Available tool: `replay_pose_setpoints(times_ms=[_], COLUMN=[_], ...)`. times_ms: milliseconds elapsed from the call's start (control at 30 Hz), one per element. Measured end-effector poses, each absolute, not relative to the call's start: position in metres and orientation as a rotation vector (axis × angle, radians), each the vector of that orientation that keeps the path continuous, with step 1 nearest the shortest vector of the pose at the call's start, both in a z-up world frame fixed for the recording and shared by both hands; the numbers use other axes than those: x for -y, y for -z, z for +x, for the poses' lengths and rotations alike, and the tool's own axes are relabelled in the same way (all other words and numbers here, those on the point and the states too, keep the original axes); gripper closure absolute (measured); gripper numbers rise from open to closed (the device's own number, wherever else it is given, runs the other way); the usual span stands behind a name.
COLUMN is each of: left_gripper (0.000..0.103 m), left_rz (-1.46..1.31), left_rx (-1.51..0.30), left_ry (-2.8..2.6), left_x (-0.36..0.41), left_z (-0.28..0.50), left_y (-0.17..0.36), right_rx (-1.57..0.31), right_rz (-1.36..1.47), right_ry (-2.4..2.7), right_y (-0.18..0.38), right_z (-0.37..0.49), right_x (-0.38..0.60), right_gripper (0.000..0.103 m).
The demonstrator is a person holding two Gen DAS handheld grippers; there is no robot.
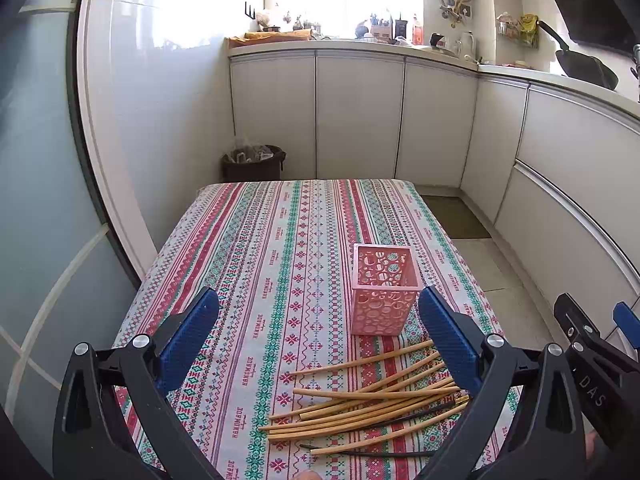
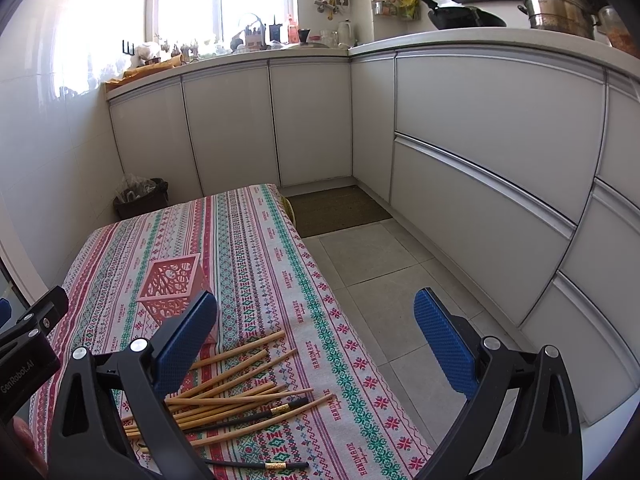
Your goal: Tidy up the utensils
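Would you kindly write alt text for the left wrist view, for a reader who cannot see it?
An open left gripper with blue padded fingers hovers over a striped patterned tablecloth, where loose bamboo chopsticks and two black chopsticks lie scattered in front of an upright, empty pink perforated plastic holder. White kitchen cabinets stand behind.

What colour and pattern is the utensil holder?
Pink, its walls cut through with round holes. The holder shows best in the left wrist view.
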State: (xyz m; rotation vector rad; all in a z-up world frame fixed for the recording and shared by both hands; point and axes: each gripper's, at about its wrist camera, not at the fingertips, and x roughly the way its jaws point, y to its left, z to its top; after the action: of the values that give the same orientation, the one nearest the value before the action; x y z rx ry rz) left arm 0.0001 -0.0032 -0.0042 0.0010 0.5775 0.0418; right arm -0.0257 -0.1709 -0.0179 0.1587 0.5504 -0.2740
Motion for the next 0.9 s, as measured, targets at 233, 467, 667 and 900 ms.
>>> replay_pose_setpoints(times_ms=[233,467,667,900], left_gripper=[0.007,0.007,0.007,0.007], left_rz=[0.017,0.178,0.431,0.73], left_rx=[-0.597,-0.76,-0.89,-1.074], left_ry=[-0.025,0.107,0.47,0.809], left_x=[0.004,0.029,0.071,0.126], left_z=[0.001,0.021,0.015,0.018], left_y=[0.01,0.041,0.085,0.109], right_rx=[-0.554,-0.565,-0.589,-0.645], right_rz=[0.163,0.203,0.397,0.562], right_ry=[0.274,0.289,0.319,0.299], right_y=[0.019,0.018,0.015,0.019], right_z=[-0.025,-0.024,-0.024,-0.015], right_x=[0.172,0.184,0.235,0.276], right_gripper=[0.007,0.007,0.007,0.007])
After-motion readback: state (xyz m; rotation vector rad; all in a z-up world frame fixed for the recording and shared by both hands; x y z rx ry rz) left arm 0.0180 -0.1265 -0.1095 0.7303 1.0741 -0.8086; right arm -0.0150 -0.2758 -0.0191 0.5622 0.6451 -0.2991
